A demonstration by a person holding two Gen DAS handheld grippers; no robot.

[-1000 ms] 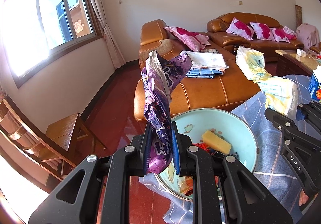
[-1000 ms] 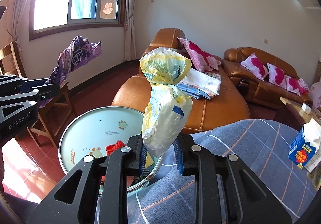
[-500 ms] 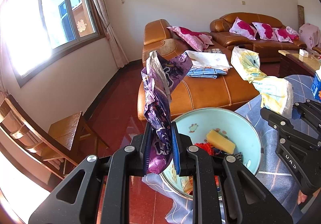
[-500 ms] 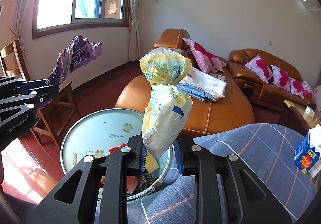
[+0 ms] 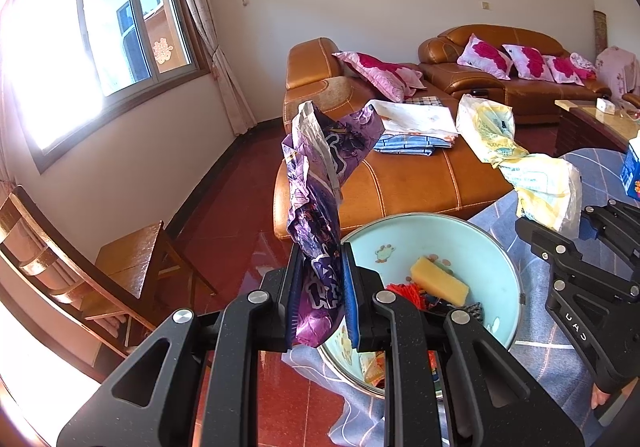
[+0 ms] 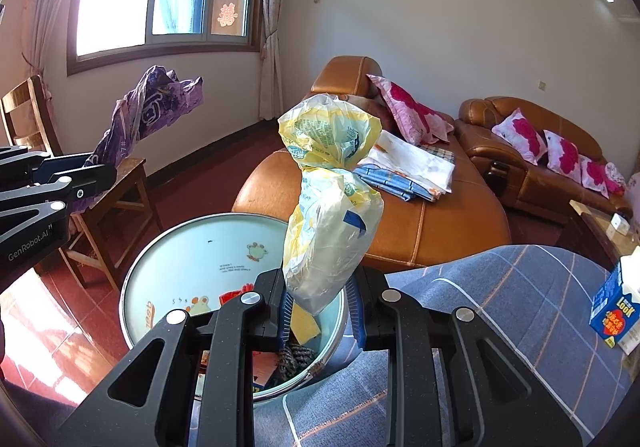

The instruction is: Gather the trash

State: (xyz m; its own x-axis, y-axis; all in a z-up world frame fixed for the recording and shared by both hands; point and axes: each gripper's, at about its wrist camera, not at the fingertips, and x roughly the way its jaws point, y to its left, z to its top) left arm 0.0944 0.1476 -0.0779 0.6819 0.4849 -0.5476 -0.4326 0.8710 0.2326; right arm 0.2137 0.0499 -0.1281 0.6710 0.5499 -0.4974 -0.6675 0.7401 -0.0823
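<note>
My left gripper (image 5: pixel 320 295) is shut on a crumpled purple wrapper (image 5: pixel 320 183) that stands up from the jaws, just left of a light-blue basin (image 5: pixel 496 247). The basin holds a yellow sponge (image 5: pixel 438 281), red scraps and other trash. My right gripper (image 6: pixel 320 307) is shut on a yellow and white plastic bag (image 6: pixel 332 215), over the basin's (image 6: pixel 180 247) right rim. The bag also shows in the left wrist view (image 5: pixel 540 183), and the wrapper in the right wrist view (image 6: pixel 148 115).
The basin sits at the edge of a table with a blue checked cloth (image 6: pixel 500 307). A blue milk carton (image 6: pixel 614 311) stands on the cloth at the right. A wooden chair (image 5: pixel 100 267) is at the left. A brown leather sofa (image 5: pixel 400 175) with folded cloth lies beyond.
Both grippers have drifted slightly, so the basin sits a little farther right in the right wrist view. Both grips are unchanged.
</note>
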